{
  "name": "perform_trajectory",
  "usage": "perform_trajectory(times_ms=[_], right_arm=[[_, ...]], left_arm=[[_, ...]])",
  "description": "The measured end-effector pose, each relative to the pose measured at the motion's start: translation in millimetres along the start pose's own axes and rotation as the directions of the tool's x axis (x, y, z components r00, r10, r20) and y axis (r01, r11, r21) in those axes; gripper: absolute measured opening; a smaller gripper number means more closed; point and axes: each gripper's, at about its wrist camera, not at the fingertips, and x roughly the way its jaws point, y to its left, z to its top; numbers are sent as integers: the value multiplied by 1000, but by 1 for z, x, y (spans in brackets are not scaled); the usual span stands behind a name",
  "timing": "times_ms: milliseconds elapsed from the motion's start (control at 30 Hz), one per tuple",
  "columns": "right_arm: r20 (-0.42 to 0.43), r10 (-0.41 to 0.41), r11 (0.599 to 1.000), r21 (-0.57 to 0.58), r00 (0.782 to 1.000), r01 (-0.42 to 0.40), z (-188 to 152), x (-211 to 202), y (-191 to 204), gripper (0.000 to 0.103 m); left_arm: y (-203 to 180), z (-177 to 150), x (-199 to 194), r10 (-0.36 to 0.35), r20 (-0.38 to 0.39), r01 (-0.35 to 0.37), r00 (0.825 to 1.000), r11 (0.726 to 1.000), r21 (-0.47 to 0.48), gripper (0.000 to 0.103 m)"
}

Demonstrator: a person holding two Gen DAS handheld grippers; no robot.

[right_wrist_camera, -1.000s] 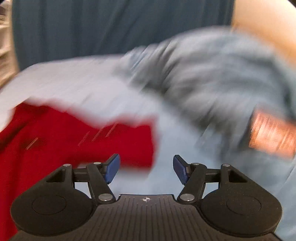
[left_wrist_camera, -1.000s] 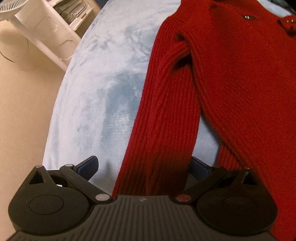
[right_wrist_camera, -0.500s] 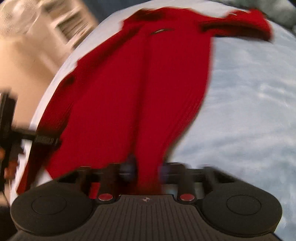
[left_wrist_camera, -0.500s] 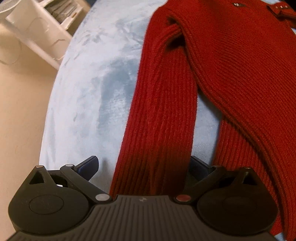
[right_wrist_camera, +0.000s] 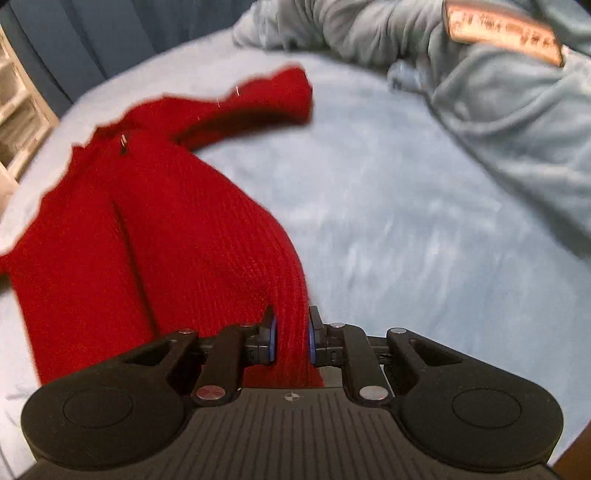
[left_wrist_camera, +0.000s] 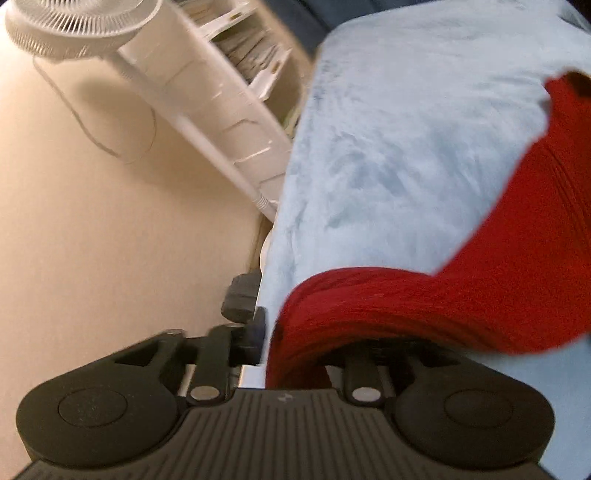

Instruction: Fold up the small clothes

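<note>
both tongs have just closed on the red ribbed knit sweater (right_wrist_camera: pixel 155 229) lying on the pale blue fleece-covered bed (right_wrist_camera: pixel 388 221), the left tongs (left_wrist_camera: pixel 295 343) bunching its sleeve, the right tongs (right_wrist_camera: pixel 290 338) pinching its near hem, so a fold can likely begin.

A red sweater (right_wrist_camera: pixel 177 229) of coarse ribbed knit lies on a pale blue plush blanket (right_wrist_camera: pixel 388 229). The right gripper (right_wrist_camera: pixel 290 339) is matt black plastic; a white plastic fan (left_wrist_camera: pixel 74 22) looks smooth.

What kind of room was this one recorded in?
Most likely a bedroom: the red sweater lies on a bed's light blue blanket, with a rumpled grey-blue cover behind, and a white fan stands on the floor beside it.
</note>
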Motion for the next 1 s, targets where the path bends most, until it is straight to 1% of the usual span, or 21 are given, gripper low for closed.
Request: perform_trajectory(times_ms=[67,100,133,167,200,267,333,400,467,600,667,700,733,767,800,833,867,900,933,967,1000], right_arm=[[22,-60,998,-33,998,61,-6,19,13,17],[31,-75,996,-42,997,77,-5,26,14,18],[41,-87,995,-46,995,88,-5,35,18,20],[47,-90,995,-44,995,92,-14,24,9,22],[57,-90,995,-40,994,93,-15,26,5,26],[100,-59,998,-25,993,62,-27,24,-7,33],[136,-1,1000,29,991,-3,-32,26,-21,34],[129,37,992,114,991,-52,-31,24,-31,38],[129,54,987,144,990,-73,-30,26,-36,39],[140,53,990,120,989,-70,-31,27,-31,43],[141,59,990,120,988,-76,-31,27,-31,44],[141,65,988,127,988,-83,-30,27,-33,45],[141,72,986,138,987,-91,-30,27,-34,45],[140,79,983,152,987,-101,-30,27,-36,45],[139,87,980,164,986,-110,-29,27,-38,46],[139,94,978,174,986,-118,-29,28,-40,46],[139,100,975,182,985,-125,-29,28,-41,47],[139,105,974,187,985,-130,-29,28,-42,47],[139,109,972,191,984,-135,-29,29,-43,47],[139,114,970,196,984,-141,-28,29,-44,47],[139,119,968,203,983,-146,-28,29,-45,47]], left_arm=[[-10,-2,-9,-33,-8,33,999,999,-6,55],[-20,-9,-18,-58,-8,58,998,998,18,83],[-29,-16,-26,-68,-6,68,998,997,46,103],[-42,-27,-40,-67,1,67,998,995,80,102],[-52,-39,-53,-82,9,81,997,991,109,103],[-71,-67,-82,-165,6,162,986,975,150,103],[-86,-98,-120,-274,17,268,962,951,156,103],[-103,-127,-159,-389,23,380,921,910,167,103],[-123,-154,-193,-477,3,468,879,864,188,103],[-168,-190,-222,-549,-109,559,829,805,197,103],[-183,-201,-232,-558,-130,572,820,795,201,103],[-189,-205,-238,-570,-137,586,811,785,201,103],[-196,-210,-243,-592,-158,613,790,765,198,103],[-202,-212,-242,-617,-204,649,760,736,194,103],[-208,-216,-242,-644,-262,692,719,698,182,103],[-217,-219,-242,-670,-321,736,669,659,158,103],[-222,-221,-243,-671,-336,741,661,655,150,103],[-229,-221,-243,-652,-325,720,685,675,164,103],[-234,-220,-246,-615,-296,676,731,711,191,103],[-238,-217,-245,-550,-244,597,799,774,210,103],[-238,-212,-243,-517,-221,557,827,805,204,103]])
